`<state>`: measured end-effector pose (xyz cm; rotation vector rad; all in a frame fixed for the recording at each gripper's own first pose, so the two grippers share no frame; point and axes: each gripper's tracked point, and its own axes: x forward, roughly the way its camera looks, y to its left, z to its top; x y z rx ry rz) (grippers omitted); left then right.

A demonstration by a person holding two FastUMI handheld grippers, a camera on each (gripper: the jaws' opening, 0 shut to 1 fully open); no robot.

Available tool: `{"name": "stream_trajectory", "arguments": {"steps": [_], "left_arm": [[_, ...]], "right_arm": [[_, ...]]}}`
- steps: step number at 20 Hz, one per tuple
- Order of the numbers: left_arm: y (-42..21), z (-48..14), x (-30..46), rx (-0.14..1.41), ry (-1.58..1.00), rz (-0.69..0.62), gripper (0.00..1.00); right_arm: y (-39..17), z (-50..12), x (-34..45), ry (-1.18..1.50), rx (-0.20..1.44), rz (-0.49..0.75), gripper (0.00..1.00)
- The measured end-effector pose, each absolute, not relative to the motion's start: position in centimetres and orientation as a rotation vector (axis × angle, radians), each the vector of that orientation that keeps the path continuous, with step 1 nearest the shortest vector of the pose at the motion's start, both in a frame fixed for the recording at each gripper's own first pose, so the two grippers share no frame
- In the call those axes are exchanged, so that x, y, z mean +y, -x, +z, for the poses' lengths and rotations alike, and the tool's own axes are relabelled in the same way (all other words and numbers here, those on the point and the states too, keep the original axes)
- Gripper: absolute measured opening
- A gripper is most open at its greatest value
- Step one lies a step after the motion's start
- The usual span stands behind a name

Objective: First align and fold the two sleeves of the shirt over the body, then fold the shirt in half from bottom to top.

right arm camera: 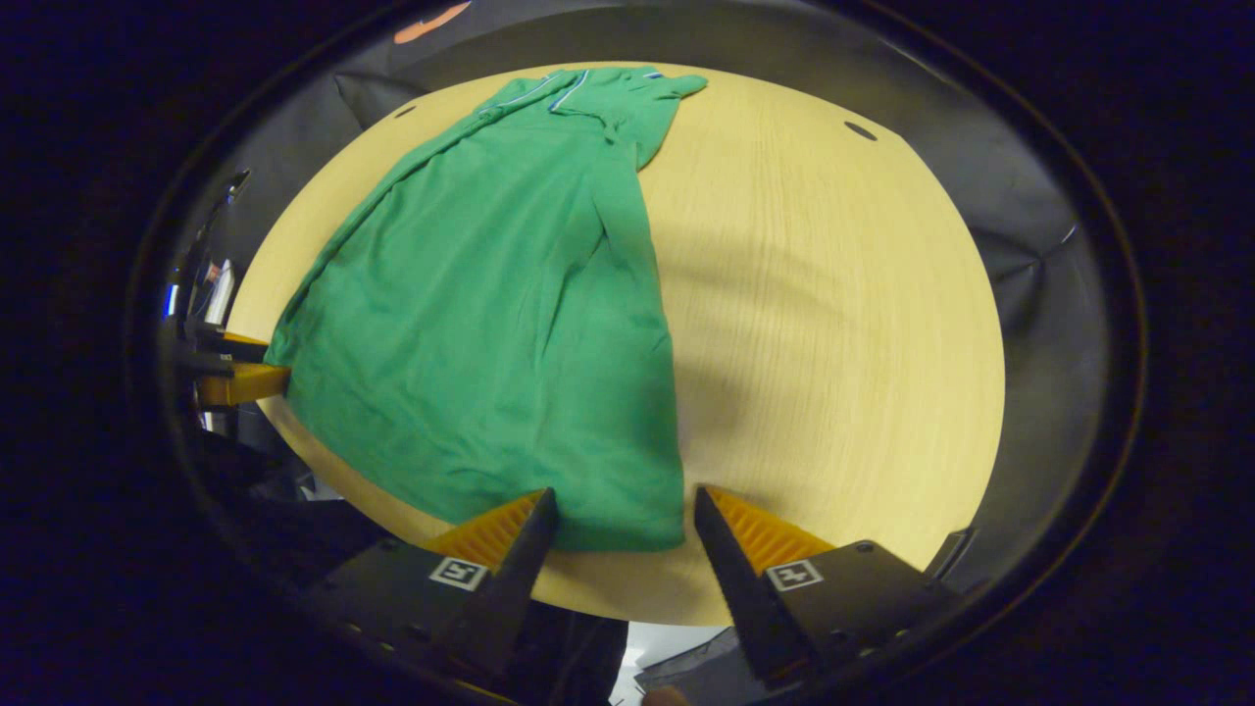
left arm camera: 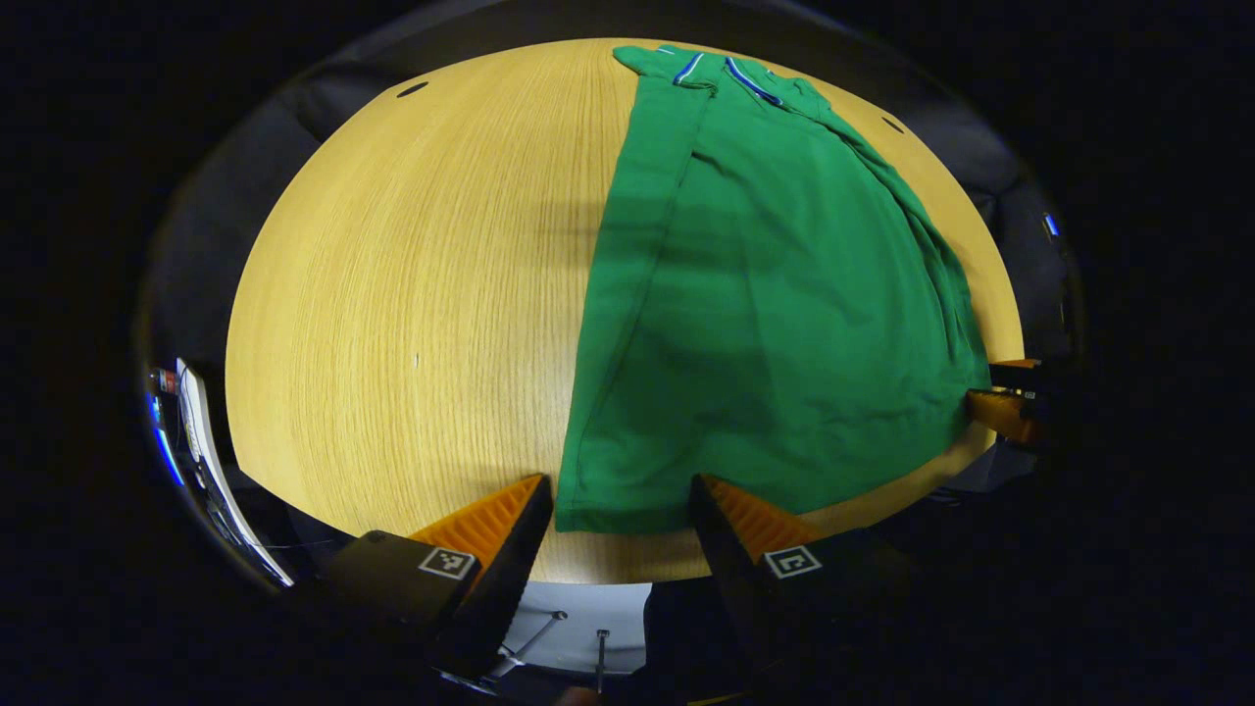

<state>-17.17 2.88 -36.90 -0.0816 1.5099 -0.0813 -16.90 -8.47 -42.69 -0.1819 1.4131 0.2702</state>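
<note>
- Green shirt [left arm camera: 775,324] lies flat on the wooden table [left arm camera: 412,294], collar at 12 o'clock in both views, hem along the near table edge at 6 o'clock.
- Both sleeves look already folded in over the body, giving a long narrow panel, so the step in hand is judged to be the bottom-to-top fold.
- Left gripper [left arm camera: 623,510] has its fingers spread apart, straddling the hem's left corner without pinching it; the right gripper [right arm camera: 623,520] is likewise released, framing the hem's right corner.
- In the left gripper view the right gripper shows at 3 o'clock beside the cloth; in the right gripper view the left gripper sits at 9 o'clock.
- To do it well: clamp all layers at each of the 2 corners at equal depth, lift together, and carry the hem straight toward the collar so the side edges stay matched.
- Fabric looks soft and thin, with shallow wrinkles; blue-and-white trim marks the collar [left arm camera: 730,74].
- Risk: grabbing just the top layer would pull the tucked sleeves loose.
</note>
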Motion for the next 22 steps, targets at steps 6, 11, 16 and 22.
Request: {"name": "stream_trajectory", "arguments": {"steps": [6, 11, 16, 22], "left_arm": [[13.3, -35.2, 1.0, 1.537, 0.146, -0.094, 0.30], [9.9, -33.1, -1.9, 1.559, 0.257, -0.172, 0.06], [4.8, -28.5, -3.5, 1.523, 0.309, -0.195, 0.04], [-0.3, -22.1, -1.2, 1.427, 0.340, -0.217, 0.04]], "right_arm": [[17.4, -42.8, -7.1, 0.076, 1.465, 0.265, 0.10], [17.5, -42.7, -7.0, -0.005, 1.491, 0.267, 0.00], [17.3, -41.0, -6.7, -0.039, 1.463, 0.298, 0.00], [13.6, -37.5, -6.3, -0.104, 1.361, 0.304, 0.03]]}}
